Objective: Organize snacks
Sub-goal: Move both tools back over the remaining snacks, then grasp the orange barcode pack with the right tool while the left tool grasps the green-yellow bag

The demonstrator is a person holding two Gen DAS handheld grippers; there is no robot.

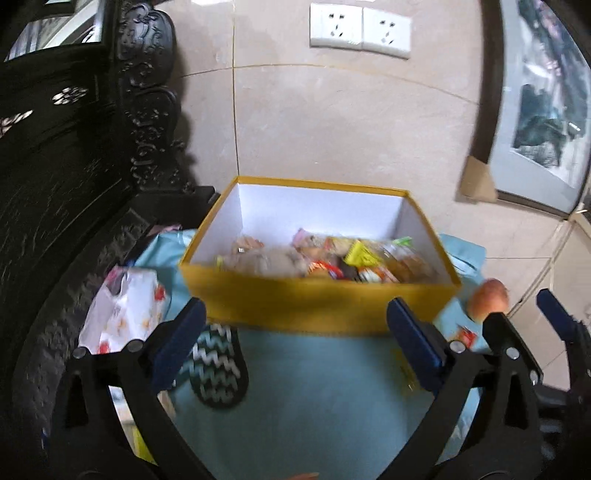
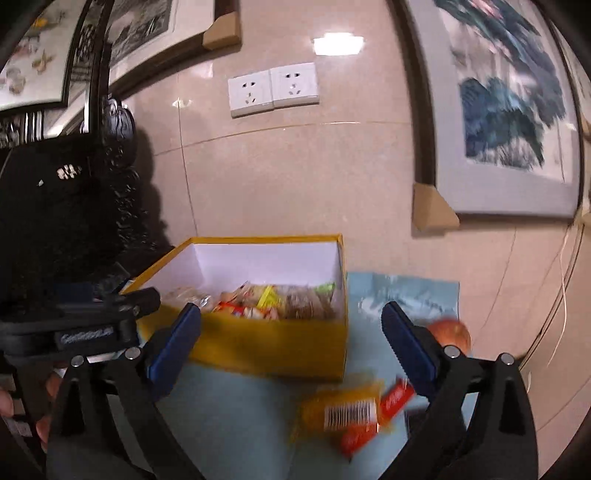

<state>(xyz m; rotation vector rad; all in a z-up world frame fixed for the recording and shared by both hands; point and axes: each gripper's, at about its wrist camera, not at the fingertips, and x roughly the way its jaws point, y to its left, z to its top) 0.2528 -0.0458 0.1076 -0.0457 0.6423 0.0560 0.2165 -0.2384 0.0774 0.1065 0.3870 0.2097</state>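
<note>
A yellow box (image 1: 306, 310) with a white inside stands on a light blue cloth (image 1: 314, 398) and holds several wrapped snacks (image 1: 332, 258). My left gripper (image 1: 295, 314) is open just in front of its near wall, with nothing between the fingers. In the right wrist view the same box (image 2: 277, 350) sits to the left. My right gripper (image 2: 291, 314) is open and empty near its front right corner. A yellow packet with a barcode (image 2: 343, 410) and red packets (image 2: 397, 398) lie loose on the cloth below the right finger. My right gripper (image 1: 524, 310) also shows at the right edge of the left wrist view.
An apple (image 2: 450, 332) lies right of the box. A zigzag-patterned mitt (image 1: 218, 365) and a white printed bag (image 1: 122, 314) lie at the front left. Dark carved furniture (image 1: 74, 184) stands on the left. A tiled wall with sockets (image 1: 360, 31) and a framed painting (image 2: 509, 110) is behind.
</note>
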